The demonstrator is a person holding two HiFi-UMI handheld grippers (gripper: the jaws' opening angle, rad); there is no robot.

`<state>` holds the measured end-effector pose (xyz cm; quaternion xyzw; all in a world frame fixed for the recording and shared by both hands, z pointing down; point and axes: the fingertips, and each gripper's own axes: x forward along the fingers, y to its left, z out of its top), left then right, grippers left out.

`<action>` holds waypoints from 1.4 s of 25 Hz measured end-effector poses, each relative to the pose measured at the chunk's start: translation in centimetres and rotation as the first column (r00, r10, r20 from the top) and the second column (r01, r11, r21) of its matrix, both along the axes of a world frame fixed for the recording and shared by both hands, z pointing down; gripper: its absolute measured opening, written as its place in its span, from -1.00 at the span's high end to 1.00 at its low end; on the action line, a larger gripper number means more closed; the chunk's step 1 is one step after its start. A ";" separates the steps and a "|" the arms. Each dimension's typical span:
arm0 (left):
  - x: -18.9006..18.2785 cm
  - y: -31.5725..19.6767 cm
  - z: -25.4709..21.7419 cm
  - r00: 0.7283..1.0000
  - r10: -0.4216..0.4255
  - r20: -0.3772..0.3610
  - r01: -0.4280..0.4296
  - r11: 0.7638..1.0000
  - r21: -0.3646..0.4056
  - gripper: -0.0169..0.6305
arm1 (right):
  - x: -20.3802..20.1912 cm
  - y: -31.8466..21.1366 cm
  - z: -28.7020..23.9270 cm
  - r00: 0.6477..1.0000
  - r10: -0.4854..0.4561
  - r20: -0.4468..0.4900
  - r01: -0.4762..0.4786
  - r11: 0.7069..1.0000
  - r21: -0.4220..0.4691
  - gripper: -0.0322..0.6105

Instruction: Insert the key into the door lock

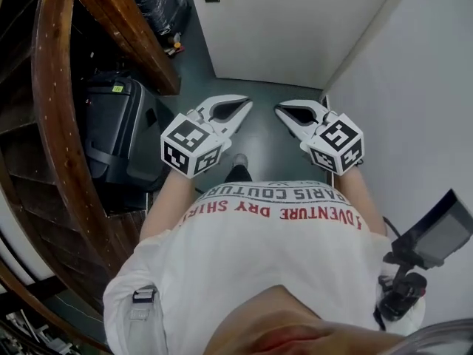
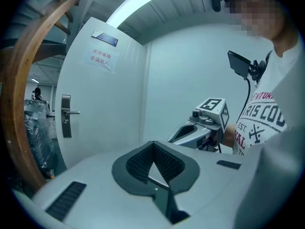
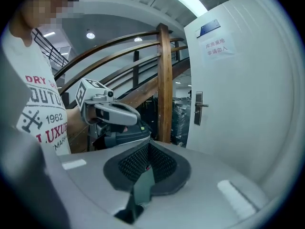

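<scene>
Your T-shirt (image 1: 259, 272): white, short sleeves, red and dark print. Your left gripper (image 1: 247, 106) and right gripper (image 1: 279, 110): pale grey shells, black-and-white square markings.

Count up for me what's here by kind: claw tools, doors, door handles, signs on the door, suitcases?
Grippers: 2, the left gripper and the right gripper
Door: 1
Door handle: 1
Signs on the door: 2, a paper notice and a blue plate
Suitcase: 1
Total: 7

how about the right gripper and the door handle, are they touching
Apart. The right gripper view shows the door handle well beyond the closed tips of the right gripper, with open space between them.
</scene>
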<state>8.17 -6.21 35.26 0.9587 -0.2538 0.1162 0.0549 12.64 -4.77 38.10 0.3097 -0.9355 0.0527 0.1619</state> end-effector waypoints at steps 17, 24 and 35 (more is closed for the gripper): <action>-1.1 25.5 -0.3 0.999 -0.038 -0.003 0.038 0.999 -0.010 0.94 | -1.2 25.2 -0.8 1.000 0.000 0.030 -0.001 0.999 0.035 0.89; -5.1 31.6 -0.2 1.000 -0.021 -0.011 0.021 1.000 -0.018 0.94 | -5.7 30.6 -0.4 0.996 0.073 0.051 -0.075 0.996 0.043 0.89; -10.0 40.2 1.0 0.999 0.034 -0.001 -0.034 0.999 -0.009 0.94 | -11.1 39.2 0.0 0.994 0.111 -0.007 -0.110 0.989 0.100 0.89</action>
